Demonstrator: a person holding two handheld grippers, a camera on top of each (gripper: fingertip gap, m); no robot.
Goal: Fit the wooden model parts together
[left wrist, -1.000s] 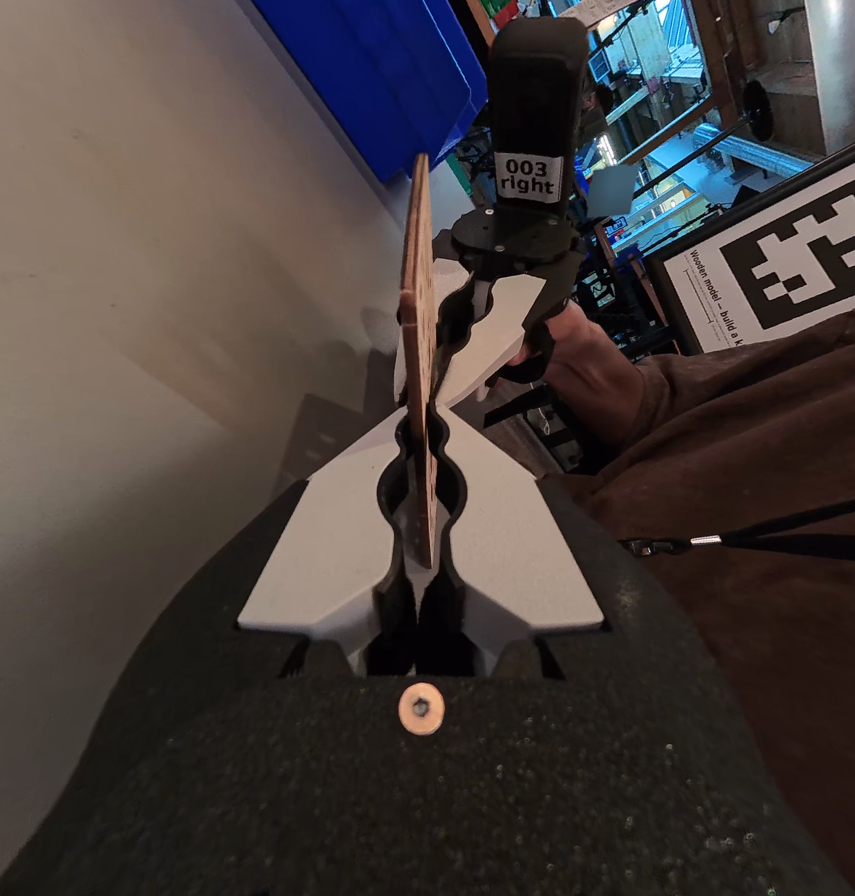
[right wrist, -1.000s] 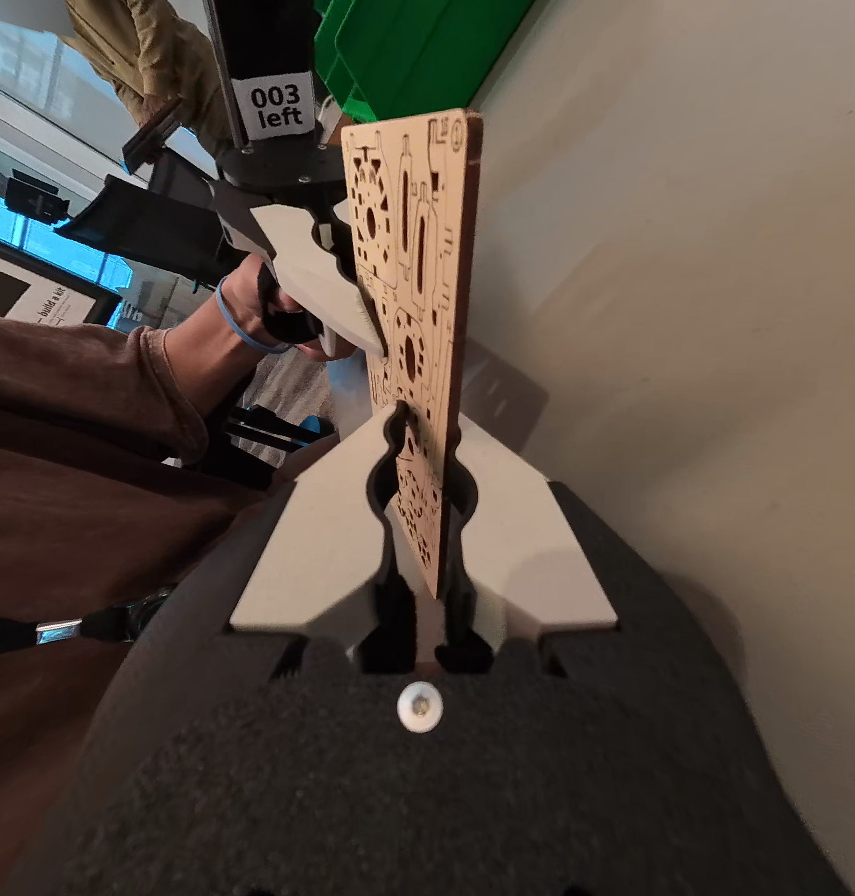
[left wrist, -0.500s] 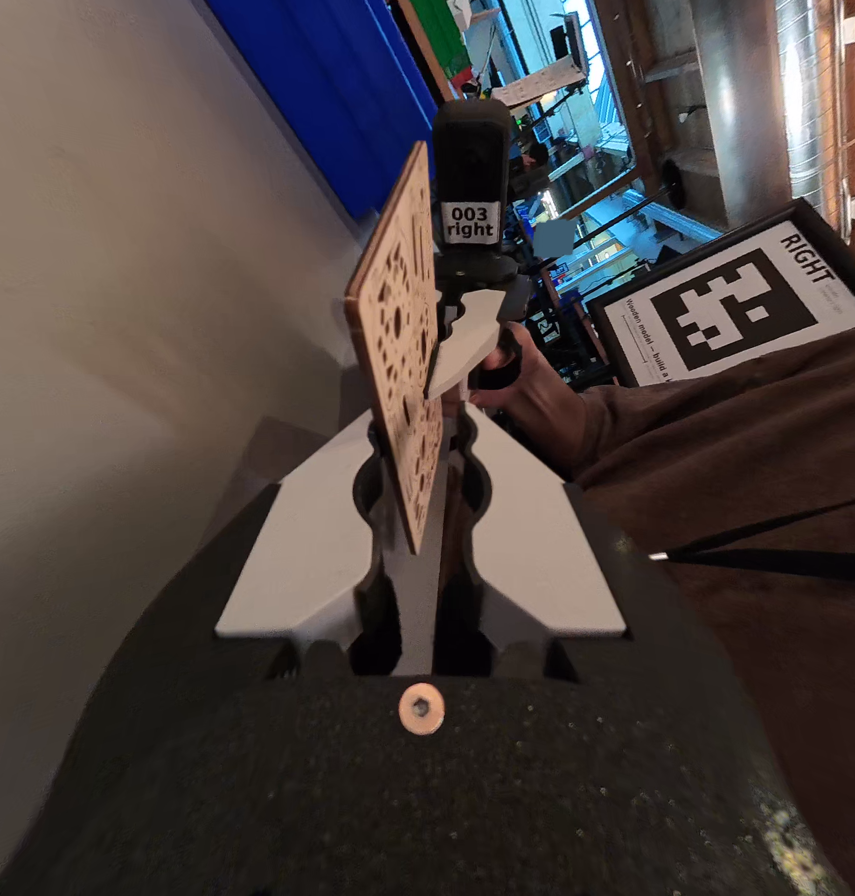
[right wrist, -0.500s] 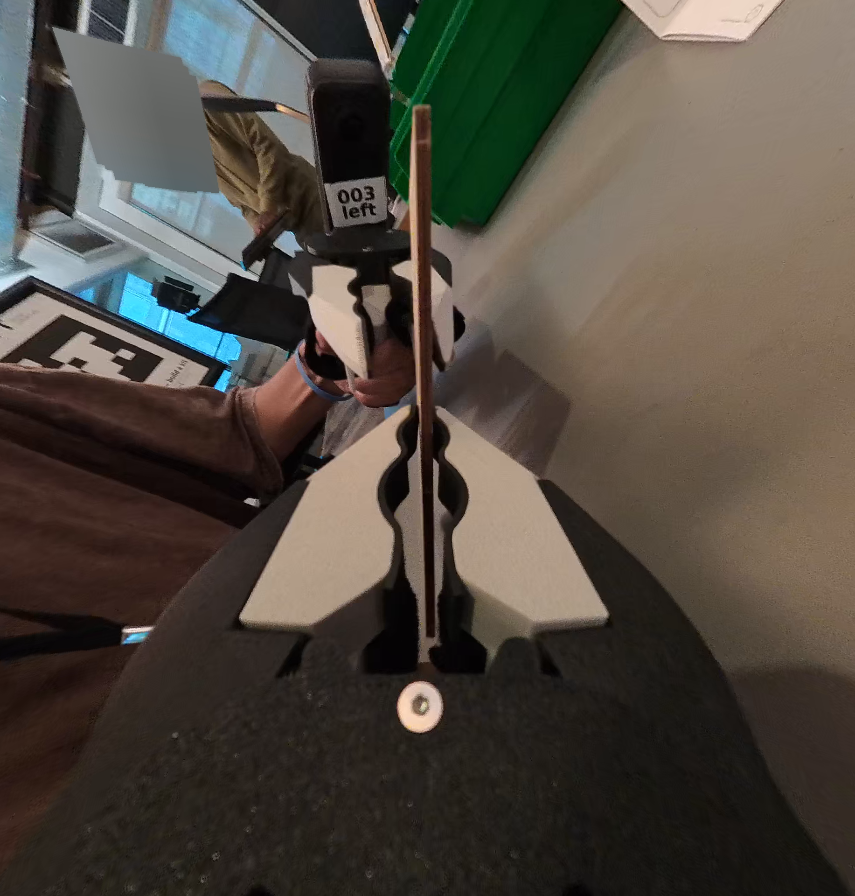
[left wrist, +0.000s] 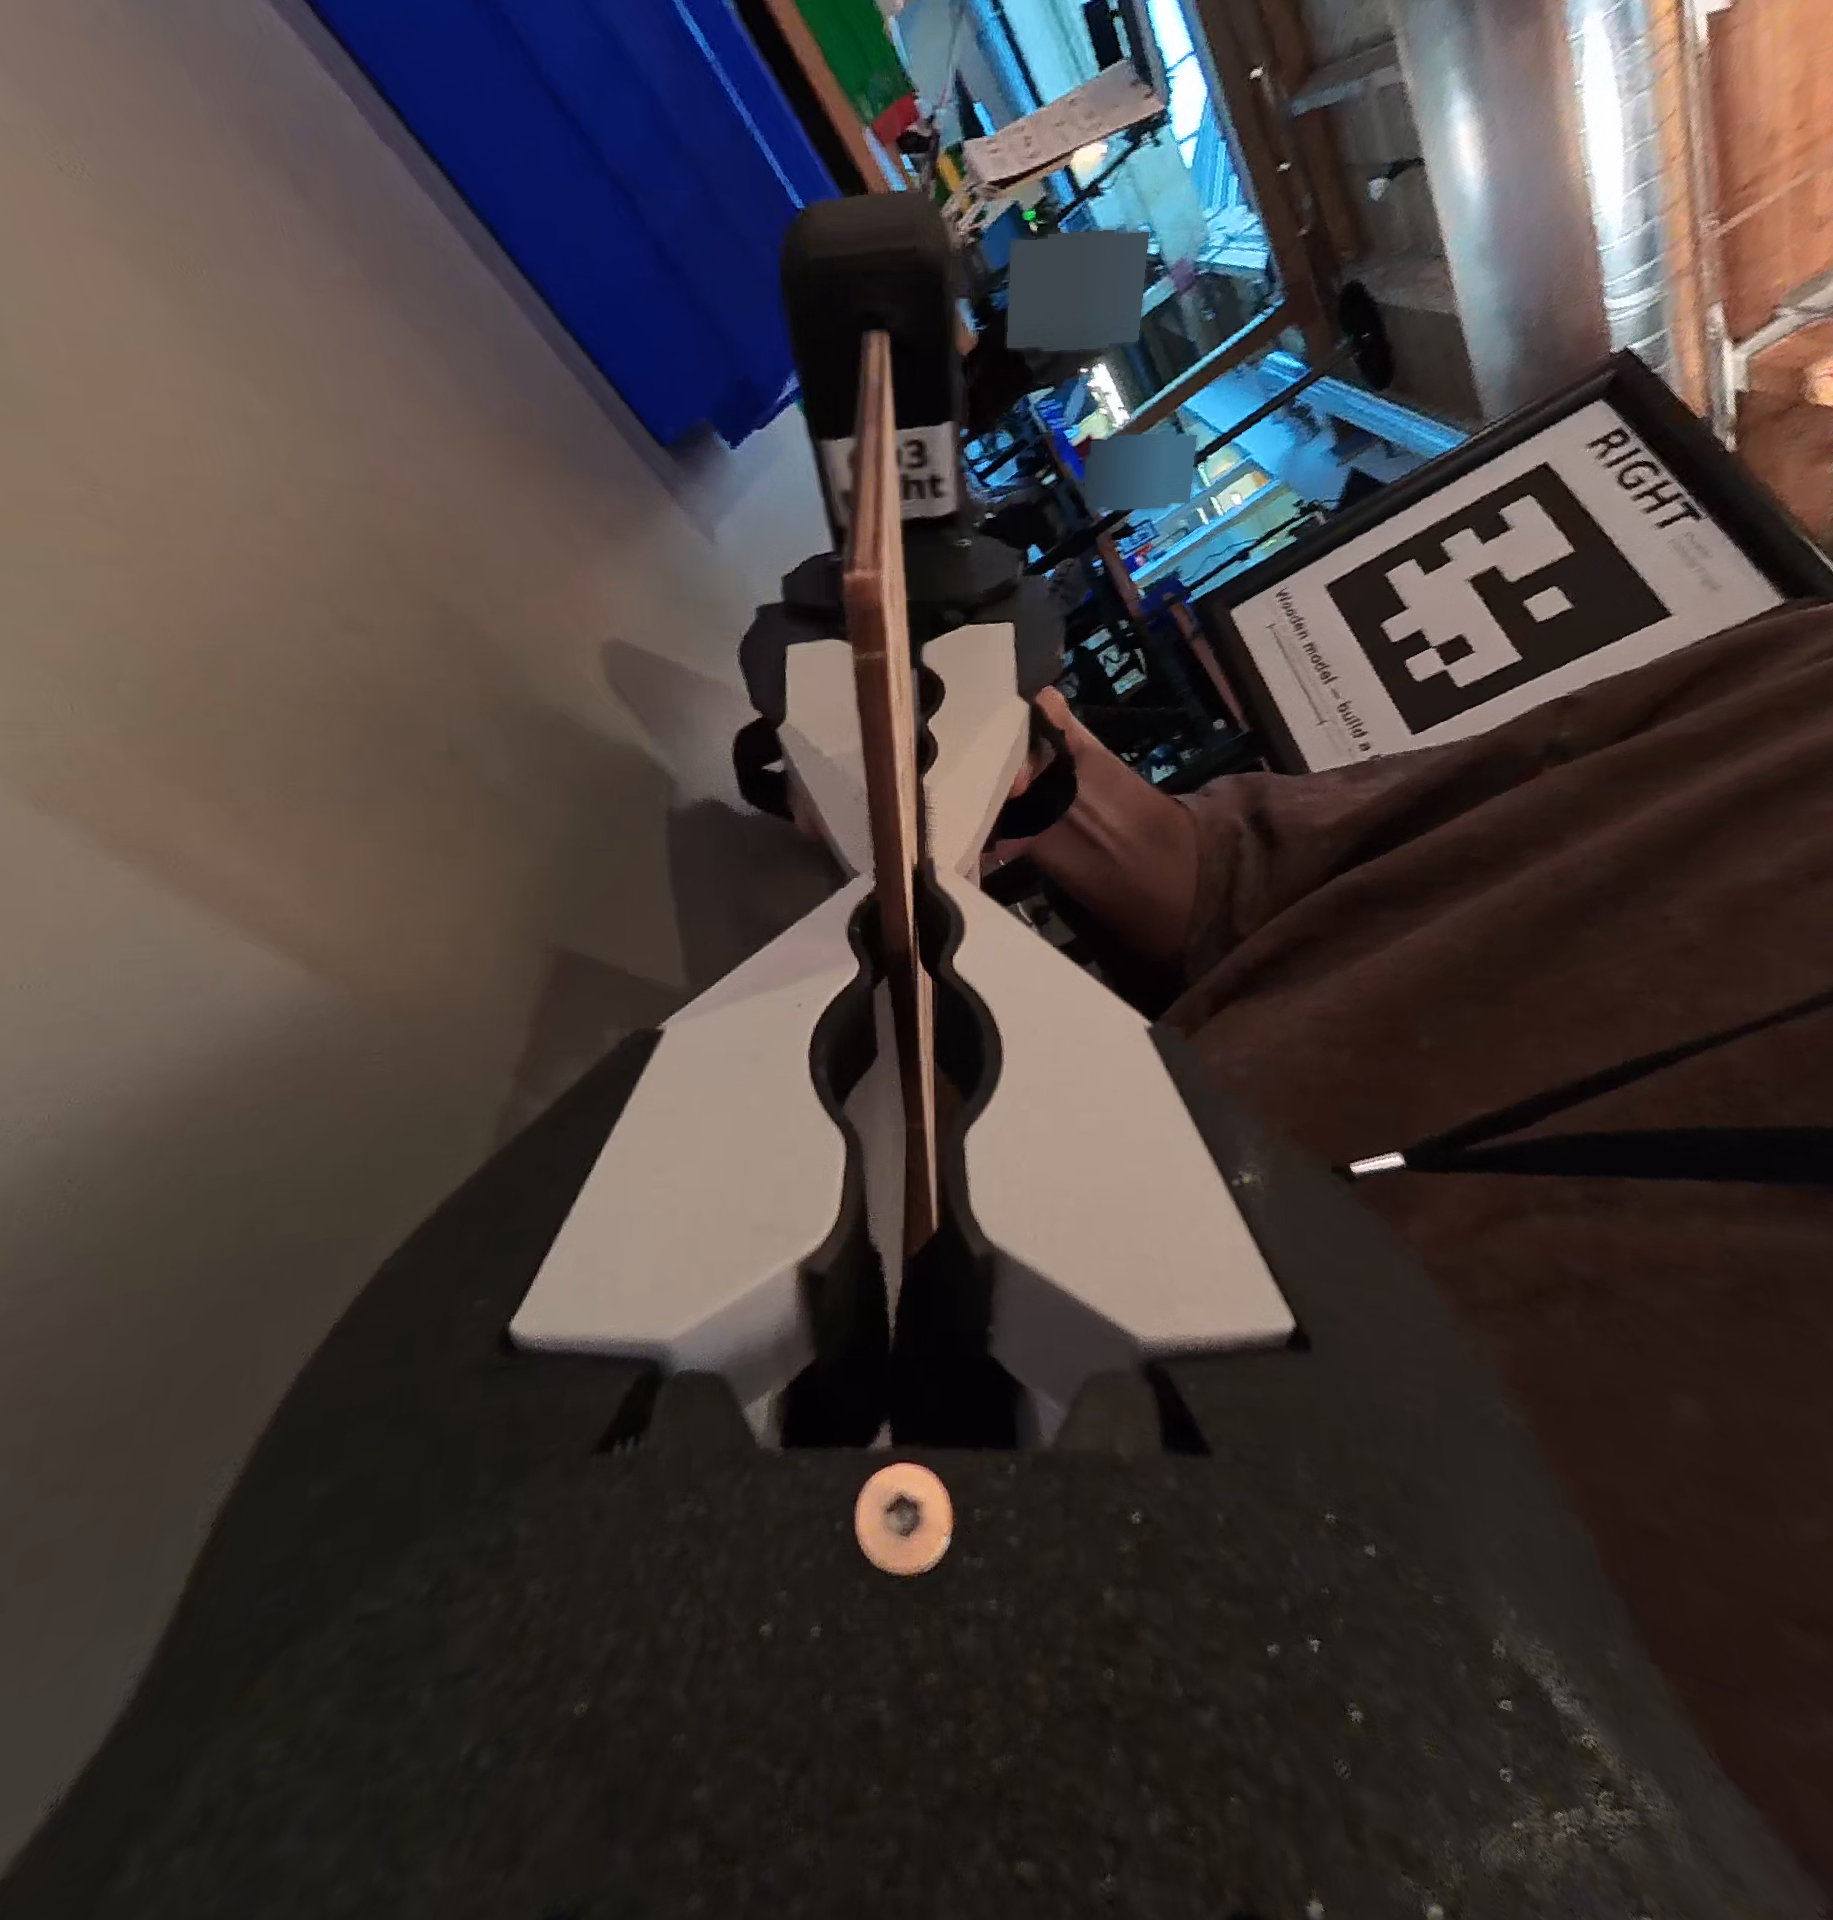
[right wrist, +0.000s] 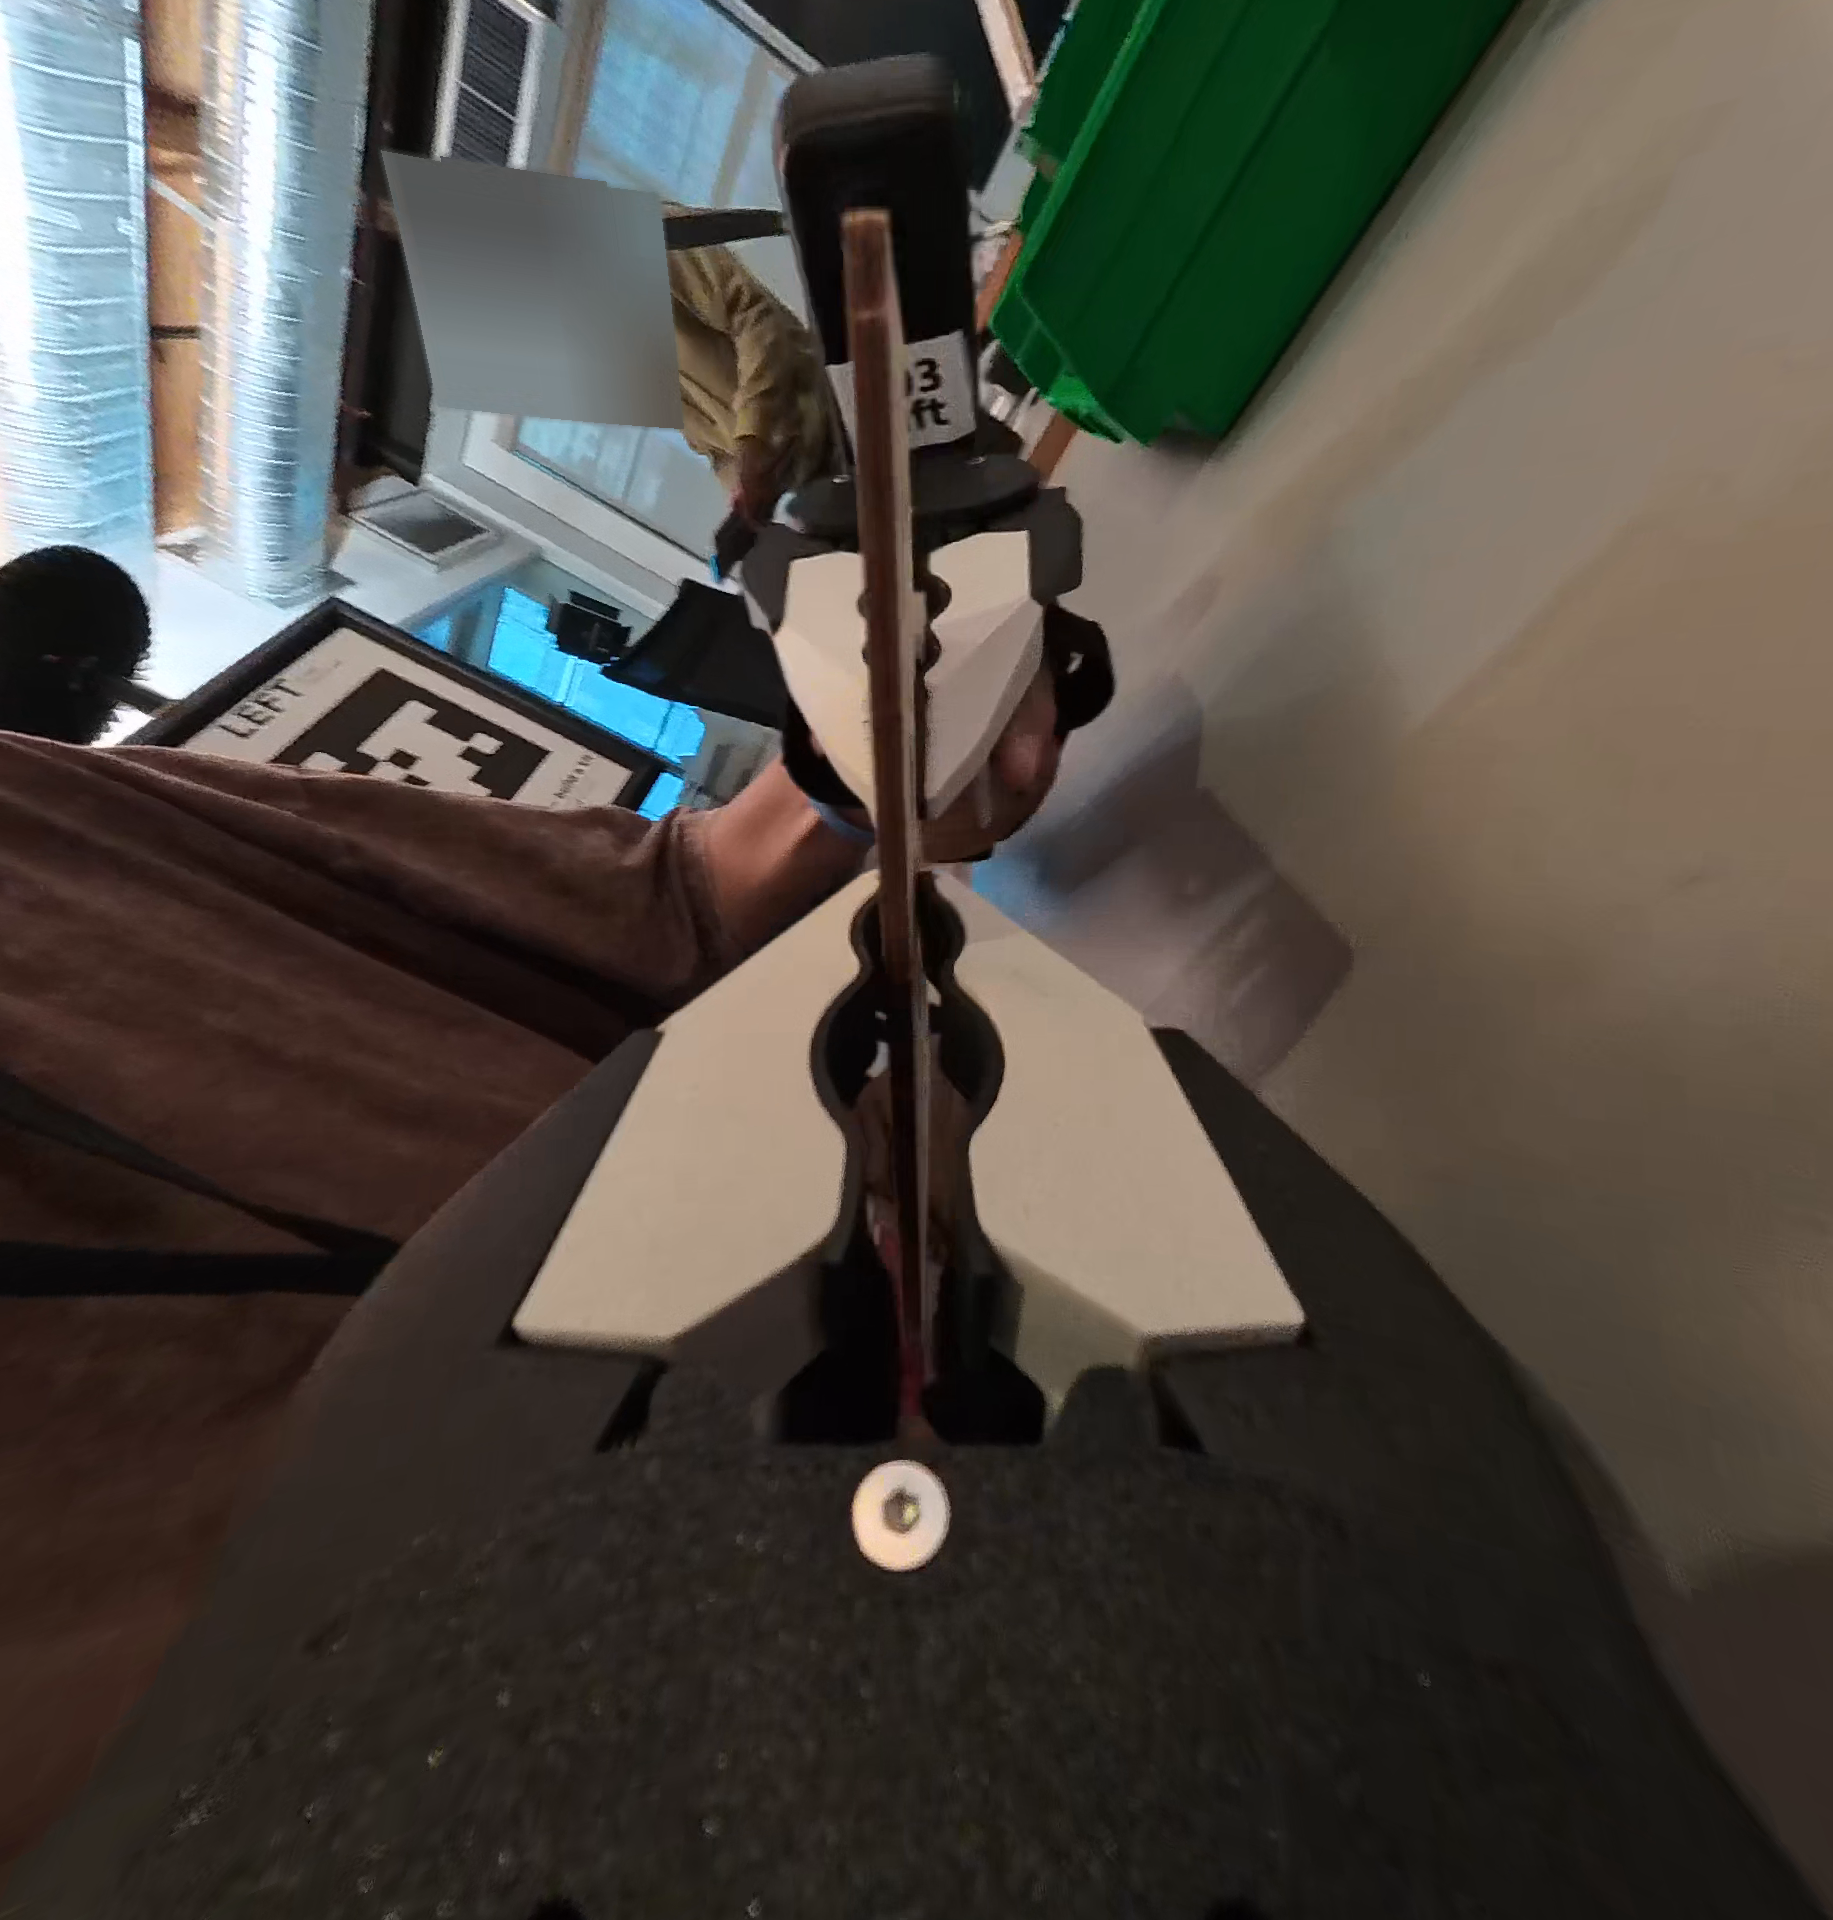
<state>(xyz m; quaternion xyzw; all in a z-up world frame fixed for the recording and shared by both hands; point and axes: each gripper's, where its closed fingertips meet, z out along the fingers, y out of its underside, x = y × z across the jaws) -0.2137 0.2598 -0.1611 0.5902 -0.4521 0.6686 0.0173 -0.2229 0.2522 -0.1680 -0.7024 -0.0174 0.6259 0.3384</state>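
A thin laser-cut wooden sheet (left wrist: 884, 727) is held in the air edge-on between both grippers, above the grey table (left wrist: 268, 727). My left gripper (left wrist: 899, 899) is shut on its near end. My right gripper (left wrist: 896, 862) faces it tip to tip and clamps the far end. In the right wrist view the sheet (right wrist: 879, 520) is also edge-on. My right gripper (right wrist: 904, 894) is shut on it there, with the left gripper (right wrist: 896, 821) opposite. The sheet's cut-out faces are hidden. No separate loose parts show.
Blue bins (left wrist: 600, 208) and green bins (right wrist: 1203, 208) stand at the table's far side. Framed marker signs (left wrist: 1494, 603) (right wrist: 392, 727) stand at the table's ends. The person's brown sleeves (left wrist: 1514, 935) (right wrist: 320, 935) fill the near side. Another person (right wrist: 746, 353) stands in the background. Both grippers' tips are close together, under 4 cm apart.
The sheet, tilted in the left wrist view half a second ago, is edge-on again. Both grippers have swung and now line up tip to tip on it.
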